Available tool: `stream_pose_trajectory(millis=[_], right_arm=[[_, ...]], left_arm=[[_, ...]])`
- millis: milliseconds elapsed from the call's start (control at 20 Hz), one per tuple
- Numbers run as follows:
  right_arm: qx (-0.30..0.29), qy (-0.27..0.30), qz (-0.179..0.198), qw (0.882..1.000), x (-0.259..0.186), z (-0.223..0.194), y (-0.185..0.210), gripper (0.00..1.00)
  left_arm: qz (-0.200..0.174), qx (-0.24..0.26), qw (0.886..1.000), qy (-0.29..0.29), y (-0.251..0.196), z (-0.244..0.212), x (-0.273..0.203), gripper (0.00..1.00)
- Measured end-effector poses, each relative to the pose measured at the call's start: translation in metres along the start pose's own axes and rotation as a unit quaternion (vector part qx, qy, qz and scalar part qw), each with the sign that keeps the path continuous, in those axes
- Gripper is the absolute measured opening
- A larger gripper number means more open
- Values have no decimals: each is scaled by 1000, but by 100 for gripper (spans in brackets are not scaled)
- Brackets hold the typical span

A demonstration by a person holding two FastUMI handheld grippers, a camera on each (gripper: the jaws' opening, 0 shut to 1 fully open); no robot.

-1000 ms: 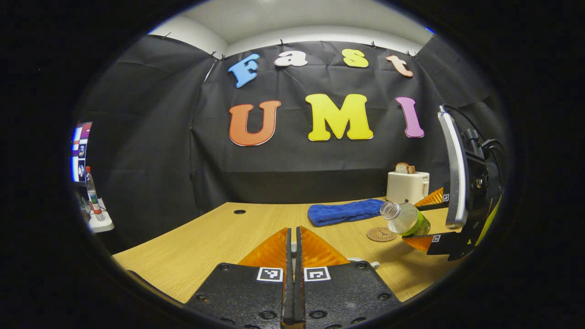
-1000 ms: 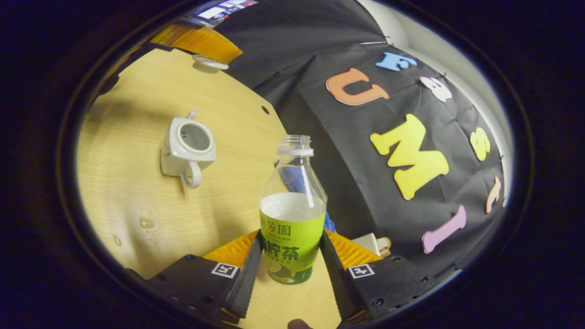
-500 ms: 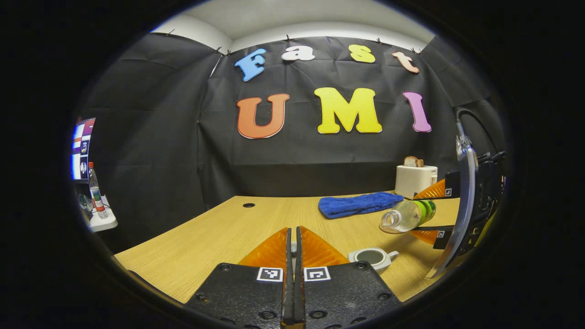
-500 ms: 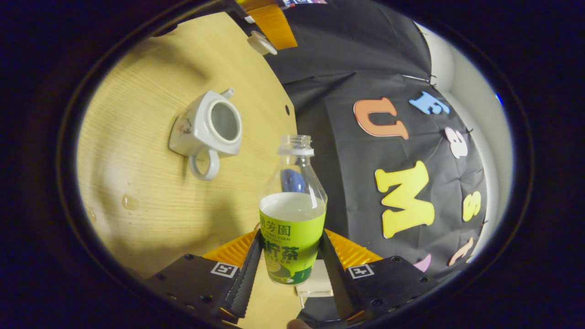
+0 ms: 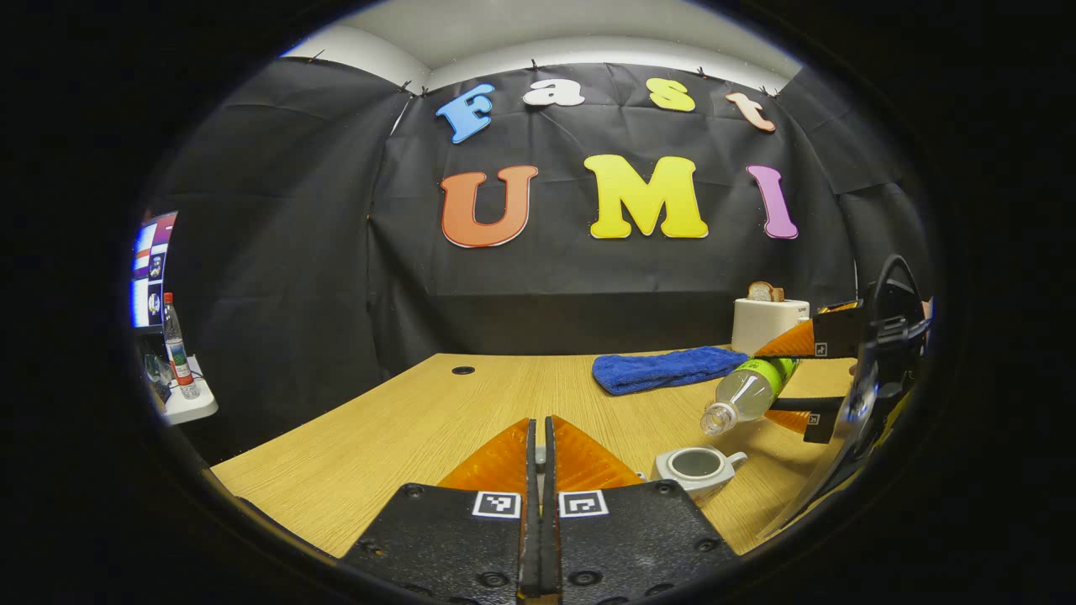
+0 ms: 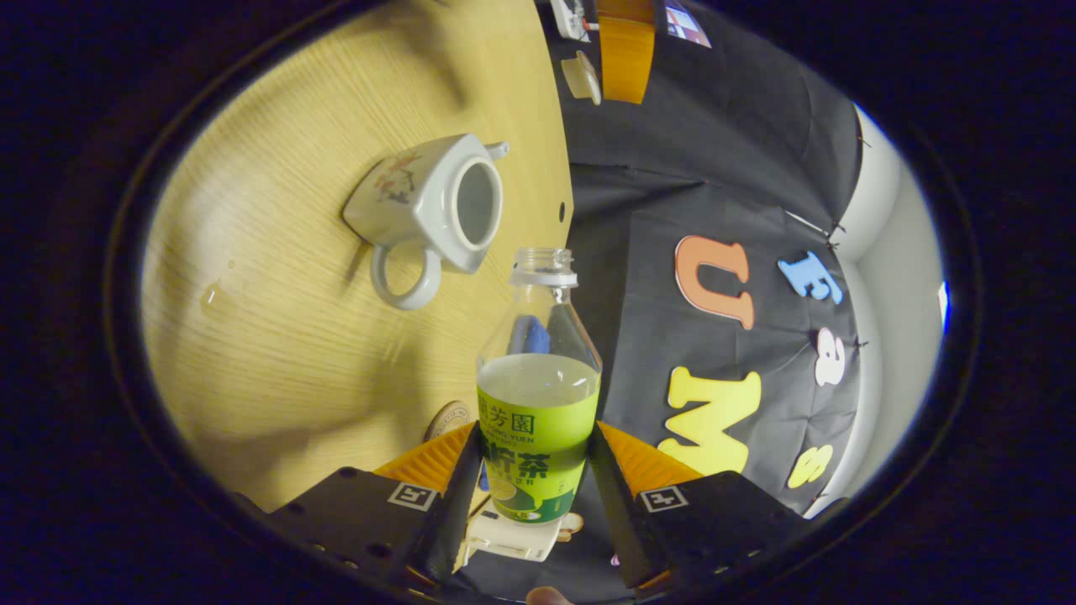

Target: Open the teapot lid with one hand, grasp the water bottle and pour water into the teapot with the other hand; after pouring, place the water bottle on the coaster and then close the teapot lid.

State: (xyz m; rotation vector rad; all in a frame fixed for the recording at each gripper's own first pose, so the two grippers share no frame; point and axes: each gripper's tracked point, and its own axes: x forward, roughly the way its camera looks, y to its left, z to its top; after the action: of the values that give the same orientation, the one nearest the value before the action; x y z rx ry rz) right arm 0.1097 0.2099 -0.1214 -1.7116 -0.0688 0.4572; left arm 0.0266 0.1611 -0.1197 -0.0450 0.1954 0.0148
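Right gripper (image 6: 531, 470) clamps the water bottle (image 6: 538, 395) at its label, mouth tilted just above the open teapot (image 5: 698, 467) at lower right of the left gripper view. Left gripper (image 5: 540, 445) pinches the lid (image 6: 582, 77), nearly closed. Table (image 5: 437, 420) left of the teapot lies bare; coaster (image 6: 450, 418) near the bottle's base.

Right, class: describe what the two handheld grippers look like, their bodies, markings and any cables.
The left gripper and the right gripper have black bodies with round screws and a square black-and-white marker at each finger's base. The fingers are ribbed wedges. A black cable loops over the right gripper.
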Motion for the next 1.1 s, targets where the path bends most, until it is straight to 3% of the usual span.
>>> stream_pose_trajectory(millis=[400, 1100], right_arm=[[-90, -21, -29, 995, -4, 13, -11, 72], [-169, -32, -66, 983, -11, 23, -33, 72]], left_arm=[[3, 4, 1000, 3, 7, -1, -2, 2], [-9, 6, 1000, 15, 6, -5, -4, 2]])
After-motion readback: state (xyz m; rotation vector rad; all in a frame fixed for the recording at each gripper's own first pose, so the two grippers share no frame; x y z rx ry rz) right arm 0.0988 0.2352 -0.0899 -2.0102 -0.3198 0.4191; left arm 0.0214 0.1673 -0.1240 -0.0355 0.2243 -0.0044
